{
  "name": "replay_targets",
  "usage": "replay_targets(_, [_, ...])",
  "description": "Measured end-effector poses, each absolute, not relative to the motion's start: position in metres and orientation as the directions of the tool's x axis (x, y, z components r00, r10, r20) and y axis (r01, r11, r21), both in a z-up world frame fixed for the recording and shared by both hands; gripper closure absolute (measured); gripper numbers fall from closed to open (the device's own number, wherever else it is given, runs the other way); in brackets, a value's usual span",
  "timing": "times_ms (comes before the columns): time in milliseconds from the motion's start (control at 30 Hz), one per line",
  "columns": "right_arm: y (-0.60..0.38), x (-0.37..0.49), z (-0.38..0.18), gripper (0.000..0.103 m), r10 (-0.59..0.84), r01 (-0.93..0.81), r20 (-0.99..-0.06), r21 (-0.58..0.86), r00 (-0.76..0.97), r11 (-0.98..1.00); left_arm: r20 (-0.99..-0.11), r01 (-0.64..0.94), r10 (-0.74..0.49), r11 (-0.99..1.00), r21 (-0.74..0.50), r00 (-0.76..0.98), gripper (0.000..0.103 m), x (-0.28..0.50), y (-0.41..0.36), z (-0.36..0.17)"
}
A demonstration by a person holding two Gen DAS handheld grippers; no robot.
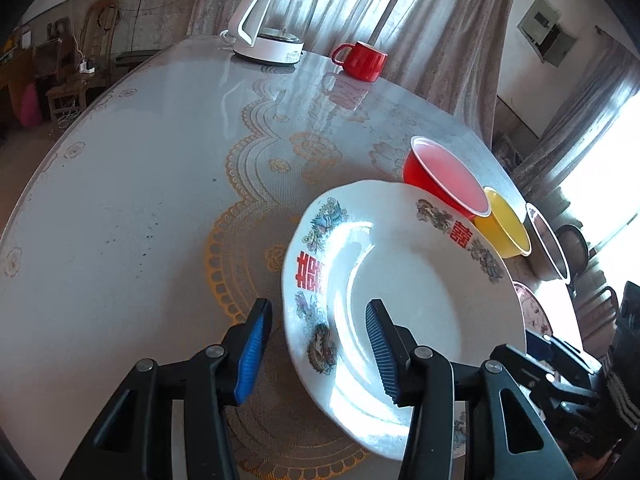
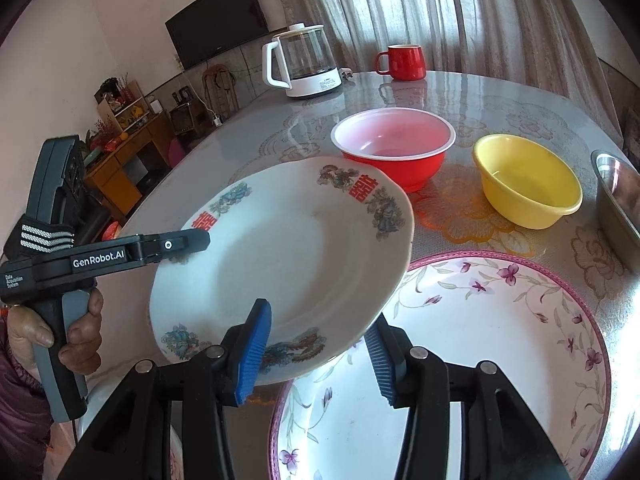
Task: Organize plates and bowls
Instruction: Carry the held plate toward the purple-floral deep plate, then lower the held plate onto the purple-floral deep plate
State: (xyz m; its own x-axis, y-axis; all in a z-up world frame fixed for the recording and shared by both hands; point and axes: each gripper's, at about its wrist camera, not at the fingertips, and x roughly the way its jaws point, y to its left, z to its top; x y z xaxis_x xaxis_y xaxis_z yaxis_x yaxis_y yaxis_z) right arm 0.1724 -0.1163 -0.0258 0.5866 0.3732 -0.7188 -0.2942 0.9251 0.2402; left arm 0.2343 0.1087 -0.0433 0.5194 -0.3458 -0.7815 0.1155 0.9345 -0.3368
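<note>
On the left gripper point(image 2: 200, 240): "GenRobot.AI"

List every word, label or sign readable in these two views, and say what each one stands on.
"GenRobot.AI": side of the left gripper.
"Data Acquisition System": small print on the same gripper body, barely legible.
"囍" in red, twice: rim of the white plate.
Label on the kettle base: too small to read.
Embossed marking on the right gripper body: too dark to read.
</note>
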Motion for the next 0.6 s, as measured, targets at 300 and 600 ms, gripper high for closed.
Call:
replay_targets(300, [-0.123,0.208,-0.021,0.046,0.313,-0.284,-0.746,0.172,0.588,0.943,-0.796,0.135,-0.358,0.932,-0.336,0.489,0.059,0.236,0.106,-0.044])
replay_targets(600, [-0.116,0.245,-0.014,0.044,0.264,-0.309,-0.775,0.093,0.574,0.947,-0.796,0.131,-0.360,0.931,-0.341,0.486,0.061,0.244,0.108,-0.046])
